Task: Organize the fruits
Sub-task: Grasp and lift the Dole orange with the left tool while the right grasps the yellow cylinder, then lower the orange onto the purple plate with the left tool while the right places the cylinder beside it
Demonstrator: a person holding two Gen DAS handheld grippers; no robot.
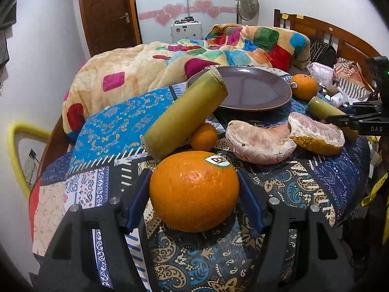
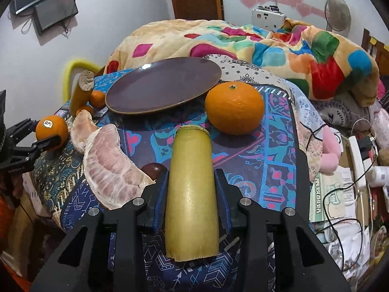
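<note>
A large stickered orange (image 1: 194, 189) sits on the patterned cloth, and my left gripper (image 1: 193, 177) is shut on it, its blue pads (image 1: 138, 199) against both sides. My right gripper (image 2: 191, 172) is shut on a short yellow sugarcane piece (image 2: 192, 194) that lies lengthwise between its fingers. The dark brown plate (image 2: 160, 85) lies beyond, with nothing on it. A second cane piece (image 1: 184, 112) leans on the plate's rim above a small mandarin (image 1: 203, 136). Another orange (image 2: 234, 108) rests right of the plate. Two peeled pomelo pieces (image 1: 260, 143) (image 1: 316, 136) lie between the grippers.
A small dark round fruit (image 2: 153, 169) hides beside the near pomelo piece. A bright patchwork blanket (image 1: 170, 58) is heaped behind the plate. A power strip (image 2: 357, 160), cables and papers crowd the right side. A yellow chair back (image 1: 14, 150) stands at the left.
</note>
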